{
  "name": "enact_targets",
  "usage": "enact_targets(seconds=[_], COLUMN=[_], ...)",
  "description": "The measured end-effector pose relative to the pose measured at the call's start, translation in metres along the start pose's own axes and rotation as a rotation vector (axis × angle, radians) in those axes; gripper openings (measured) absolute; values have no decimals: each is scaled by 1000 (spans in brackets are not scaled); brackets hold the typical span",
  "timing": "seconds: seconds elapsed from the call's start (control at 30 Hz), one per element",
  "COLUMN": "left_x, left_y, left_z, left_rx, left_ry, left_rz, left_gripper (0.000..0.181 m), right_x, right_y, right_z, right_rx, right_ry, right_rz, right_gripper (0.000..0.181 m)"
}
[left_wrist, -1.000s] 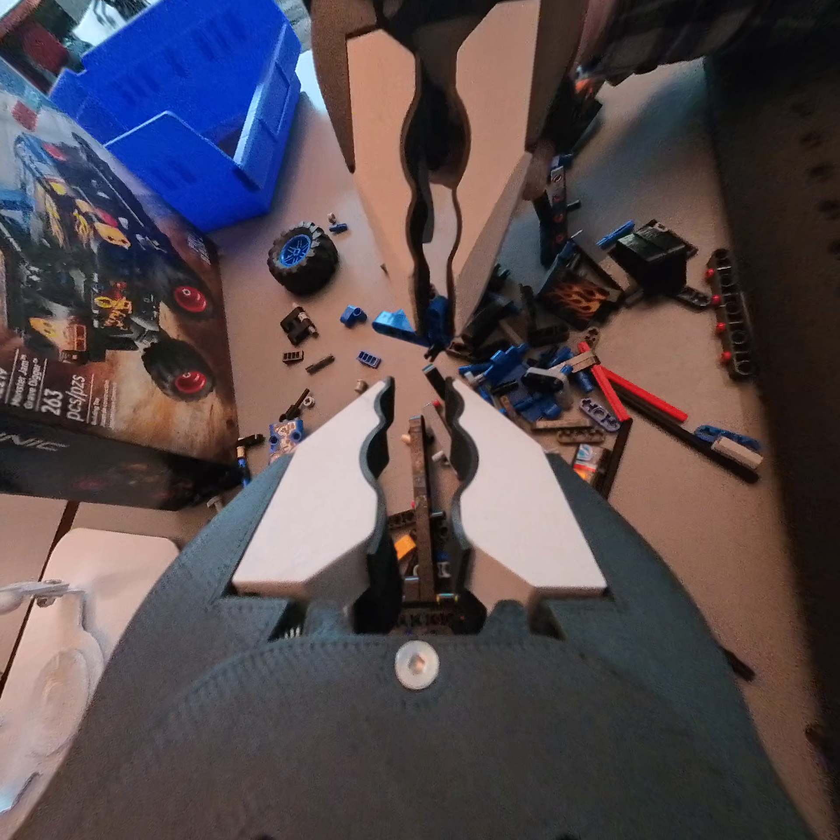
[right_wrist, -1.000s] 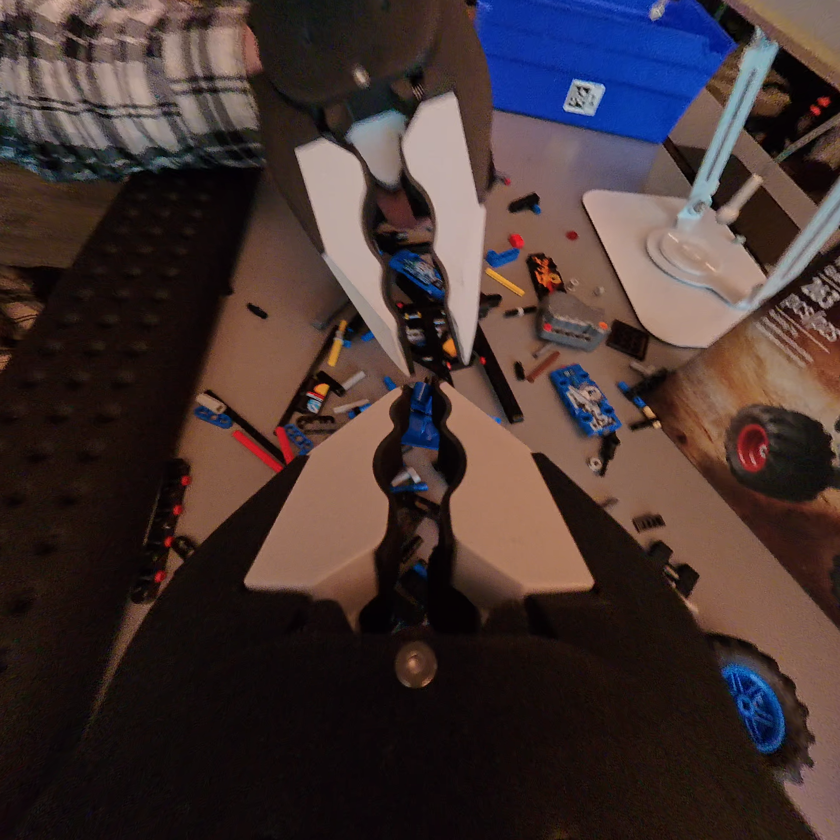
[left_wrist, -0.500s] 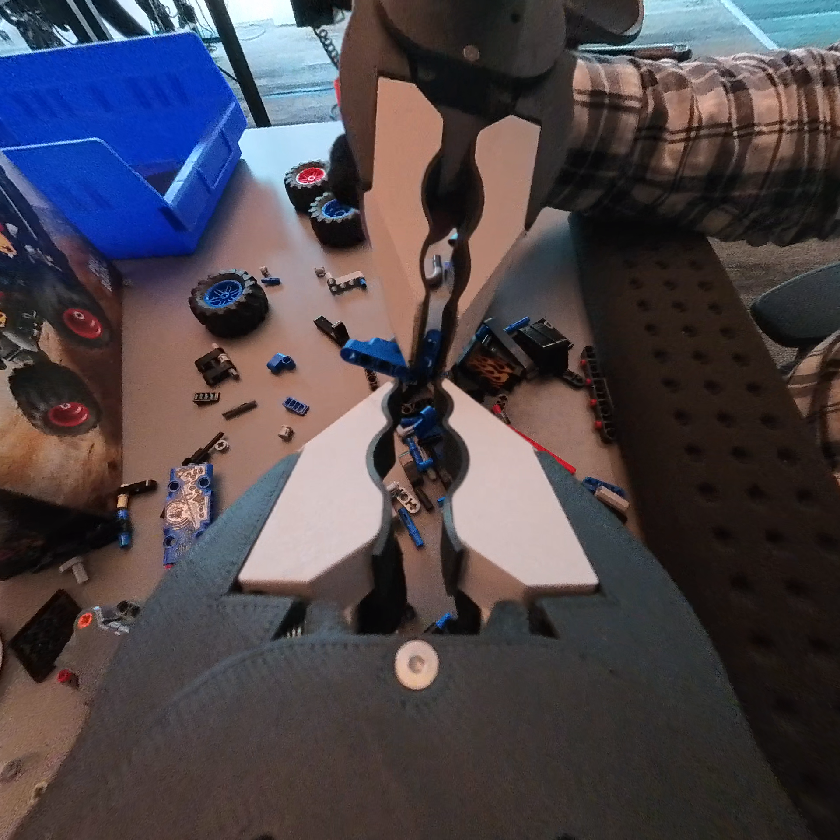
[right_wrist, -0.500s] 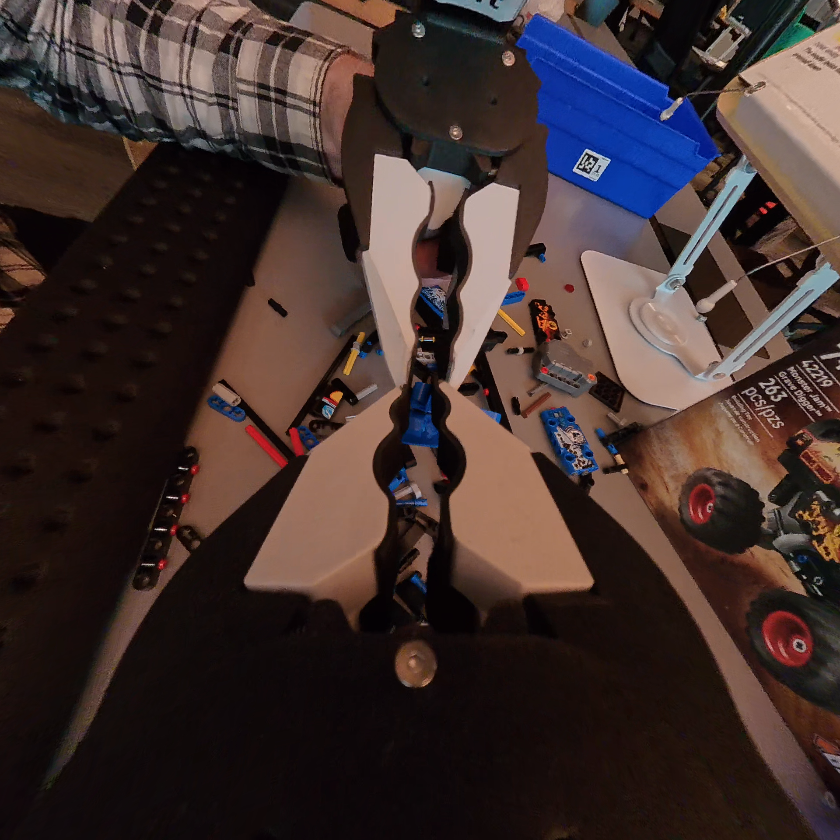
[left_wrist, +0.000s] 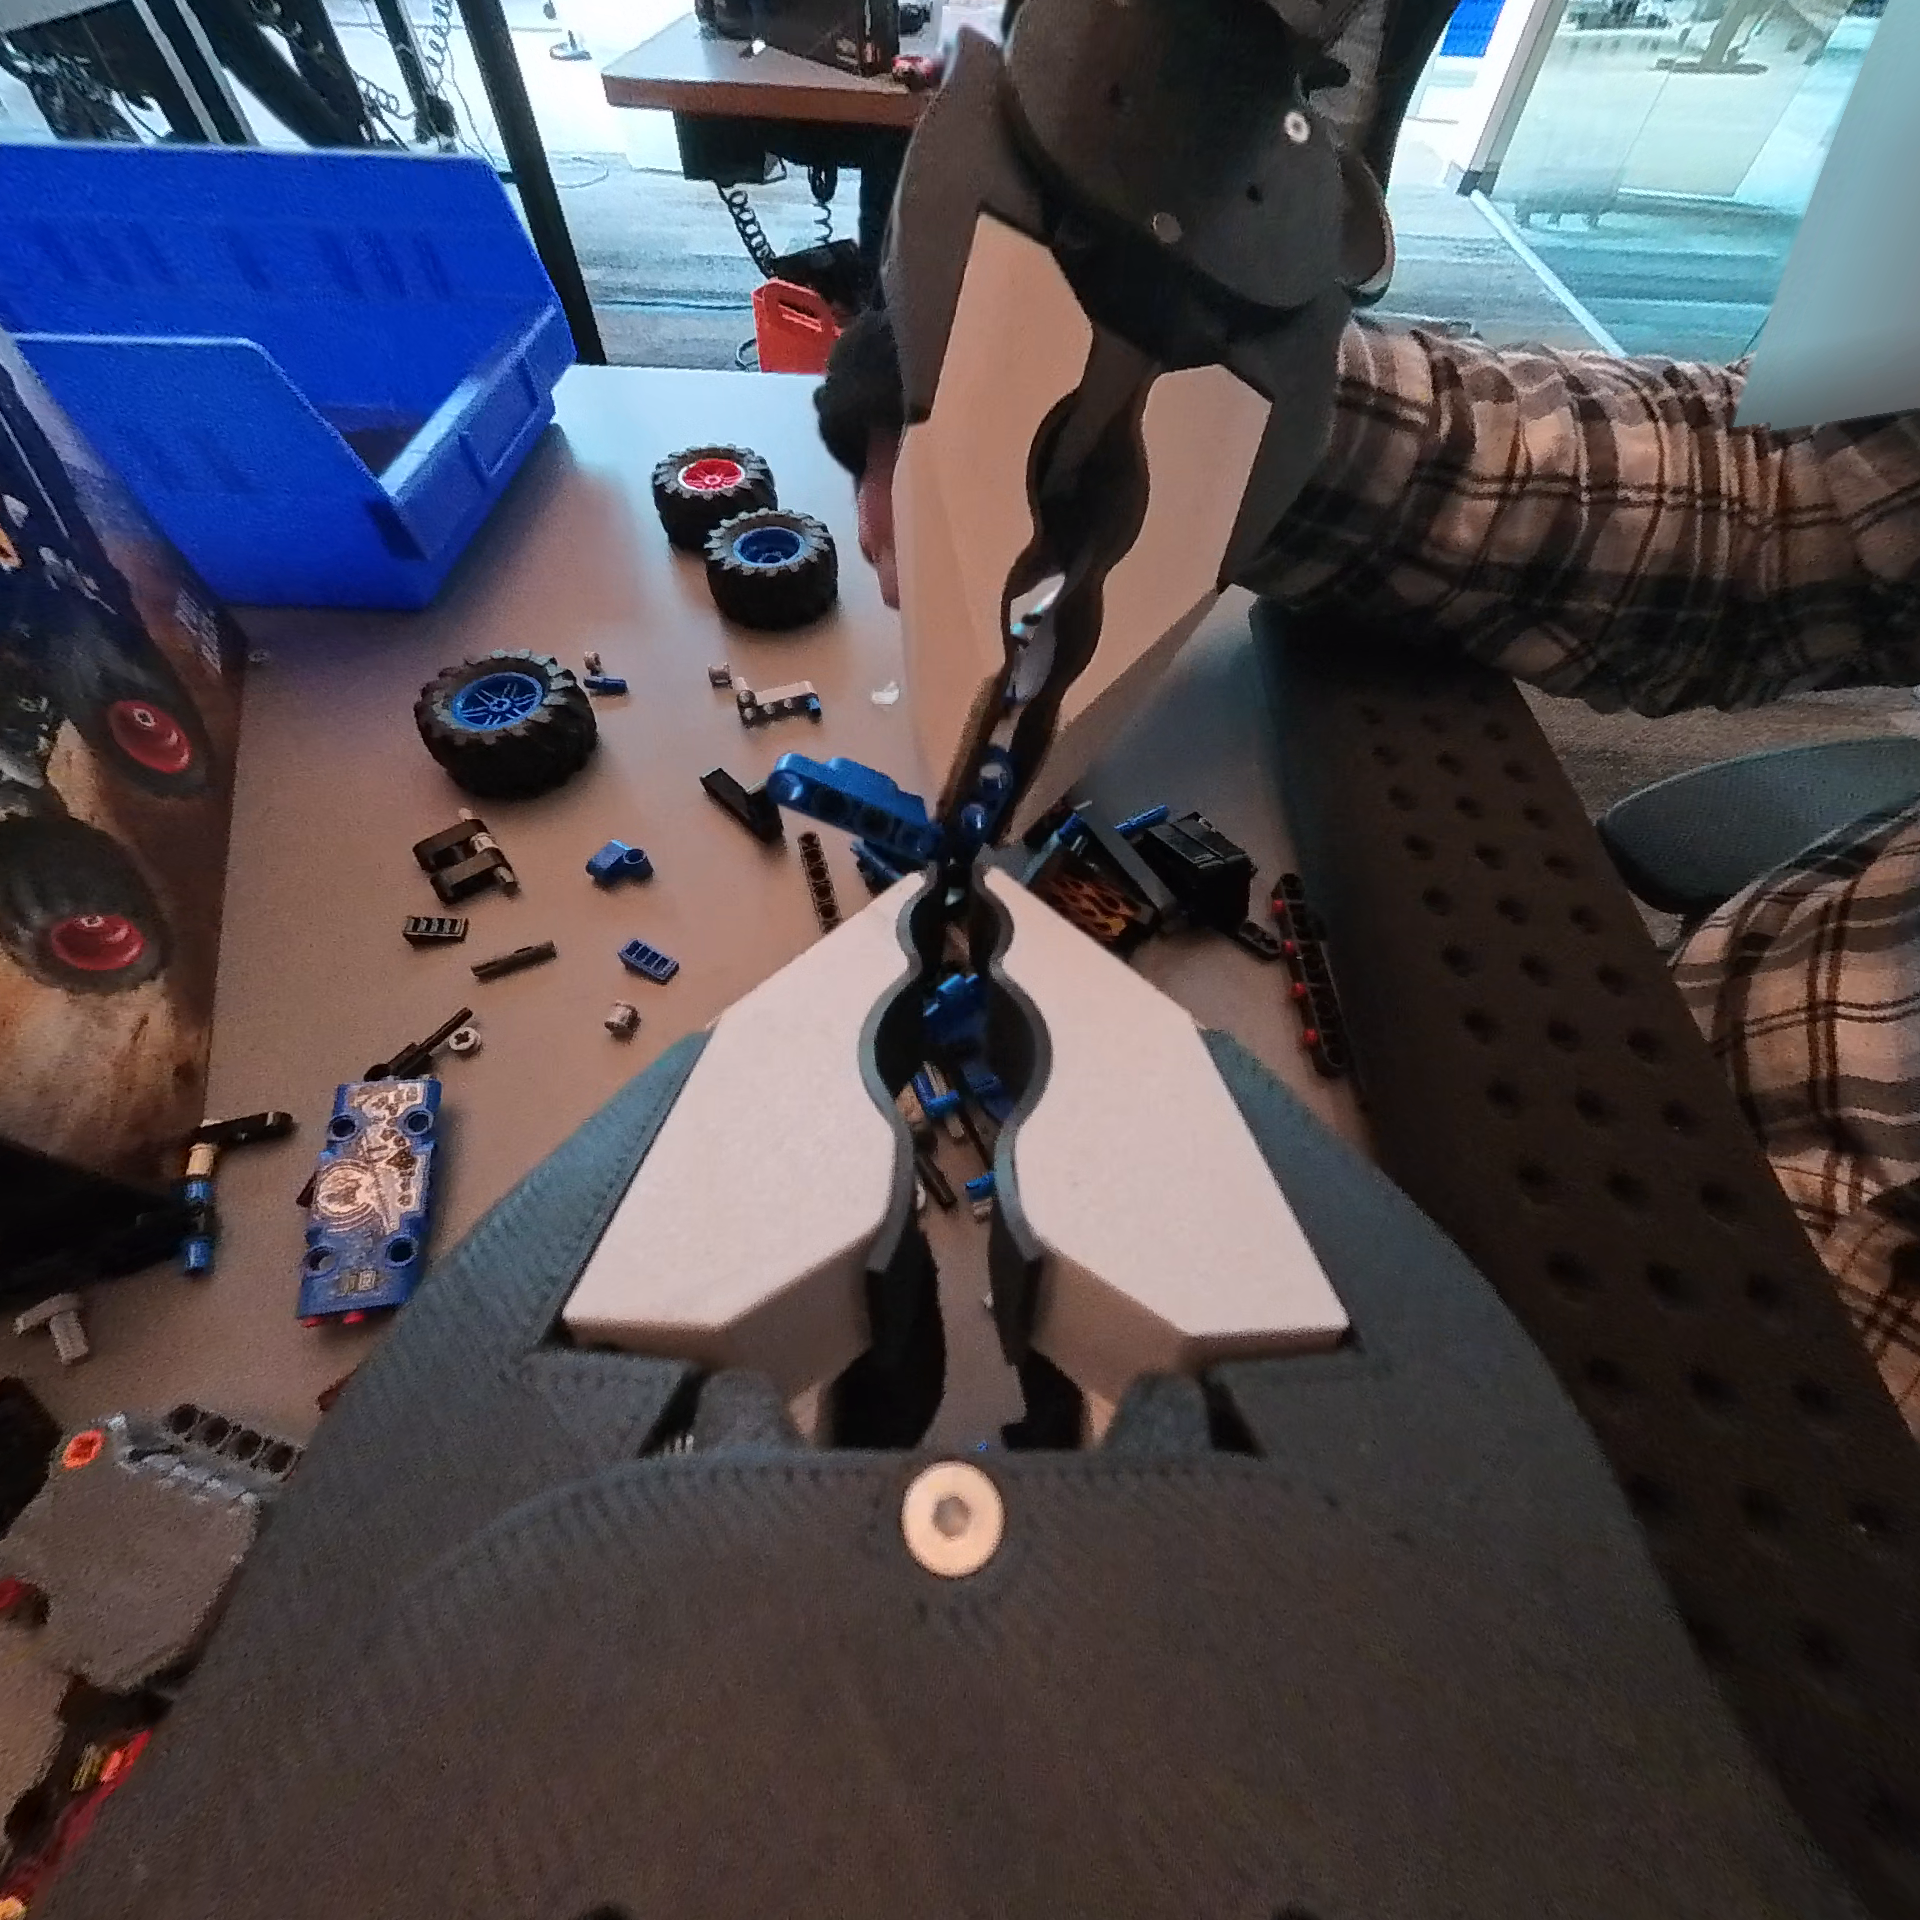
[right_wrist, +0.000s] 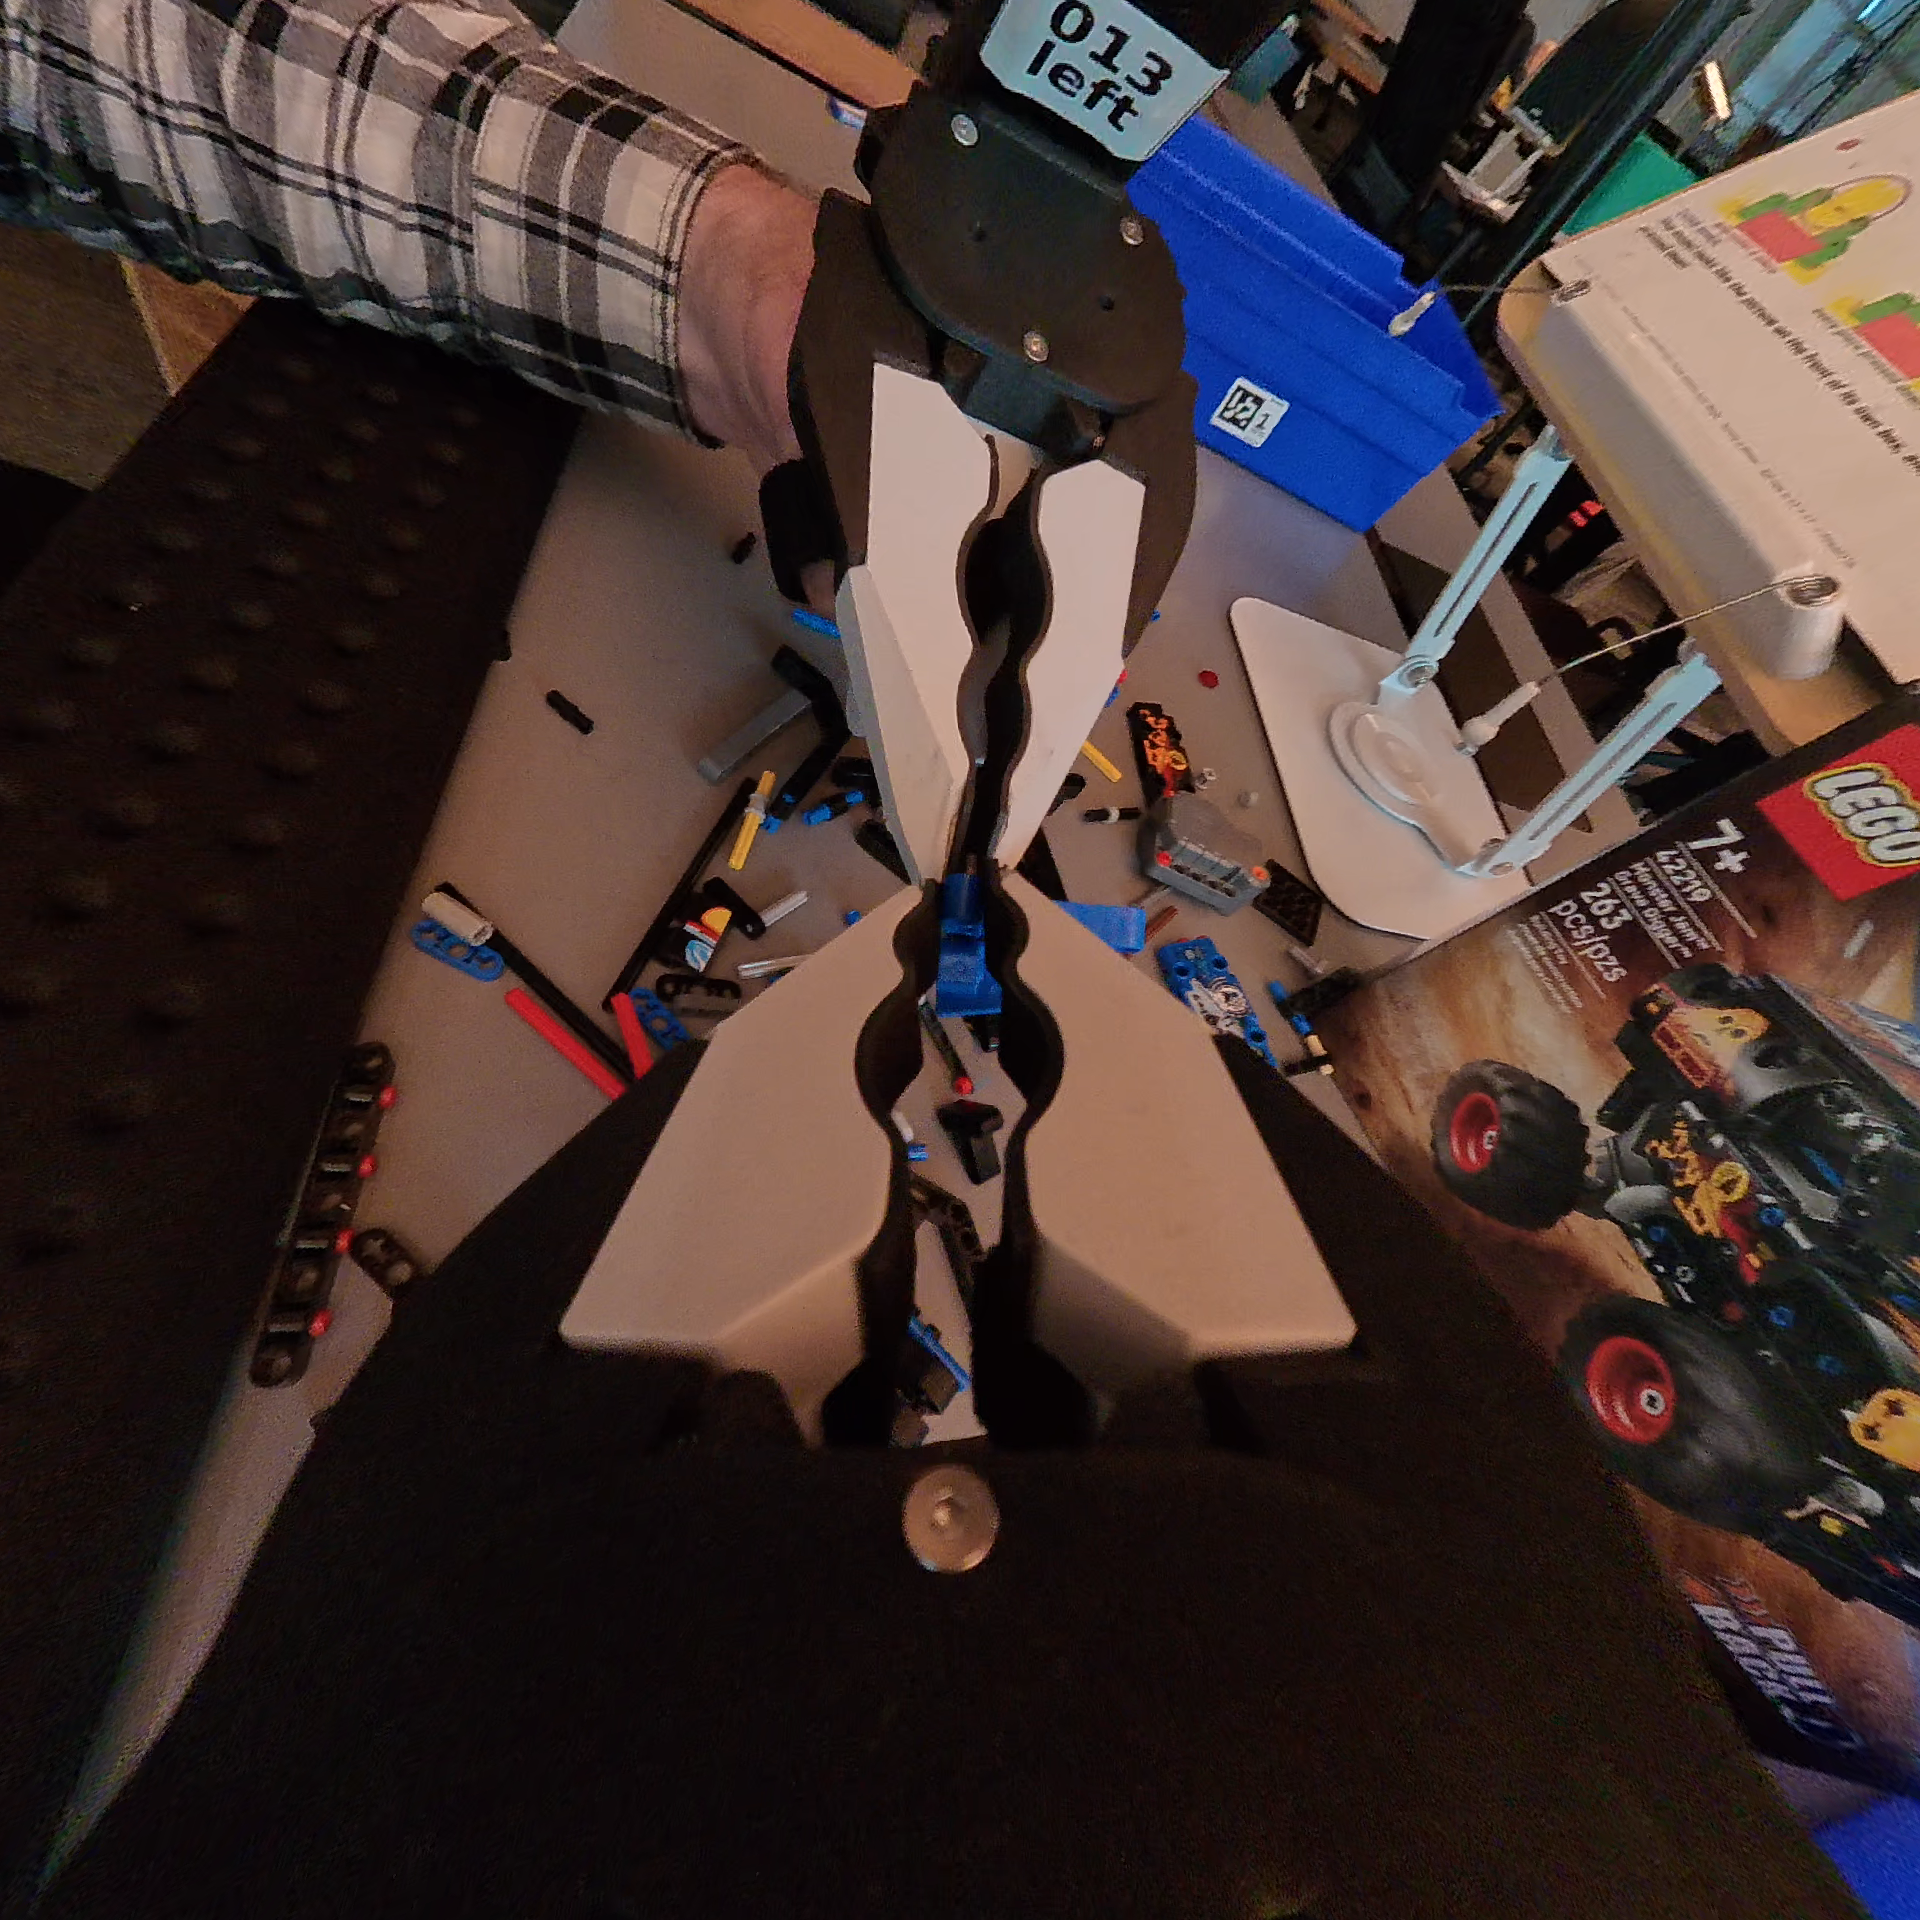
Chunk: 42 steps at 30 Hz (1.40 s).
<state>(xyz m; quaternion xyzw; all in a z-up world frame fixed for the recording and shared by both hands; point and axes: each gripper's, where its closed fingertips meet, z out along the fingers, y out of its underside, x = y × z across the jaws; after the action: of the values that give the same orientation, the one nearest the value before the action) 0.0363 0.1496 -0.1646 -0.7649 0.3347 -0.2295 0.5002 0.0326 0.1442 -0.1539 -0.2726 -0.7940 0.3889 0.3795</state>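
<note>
Grey bench (left_wrist: 312, 935) strewn with toy parts; mid-frame, left tongs (left_wrist: 951, 894) and right tongs (right_wrist: 961, 904) tip to tip, both pinching one blue piece (right_wrist: 961, 961).

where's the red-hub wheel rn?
Left wrist view, upper middle: red-hub wheel stands on the table beside a blue-hub wheel, right of the blue bin.

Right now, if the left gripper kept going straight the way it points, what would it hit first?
Most likely the blue brick piece at its tips, then the right gripper directly opposite; depth between them is unclear.
</note>
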Motion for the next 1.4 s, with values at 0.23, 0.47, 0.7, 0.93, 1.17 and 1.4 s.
enact_targets(seconds=[0.23, 0.47, 0.7, 0.93, 1.17, 1.4], left_x=[-2, -5, -7, -9, -16, -13], left_y=[-1, -6, -4, -12, -14, 35], left_z=[-1, -5, -3, -8, -40, -6], left_rx=[19, 45, 48, 69, 64, -177], left_ry=[-8, -28, -34, -70, -104, -84], left_rz=[-13, -28, -34, -36, -14, -6], left_gripper=[0, 6, 1, 0, 2, 39], right_x=[4, 5, 6, 11, 15, 9], right_y=[0, 2, 2, -3, 26, 20], right_z=[0, 1, 2, -2, -14, -9], right_rx=[-24, -62, -65, -28, -60, -34], right_ry=[67, 101, 108, 140, 143, 113], right_rz=[-50, -82, -77, -41, 22, 15], right_gripper=[6, 5, 5, 6, 5, 6])
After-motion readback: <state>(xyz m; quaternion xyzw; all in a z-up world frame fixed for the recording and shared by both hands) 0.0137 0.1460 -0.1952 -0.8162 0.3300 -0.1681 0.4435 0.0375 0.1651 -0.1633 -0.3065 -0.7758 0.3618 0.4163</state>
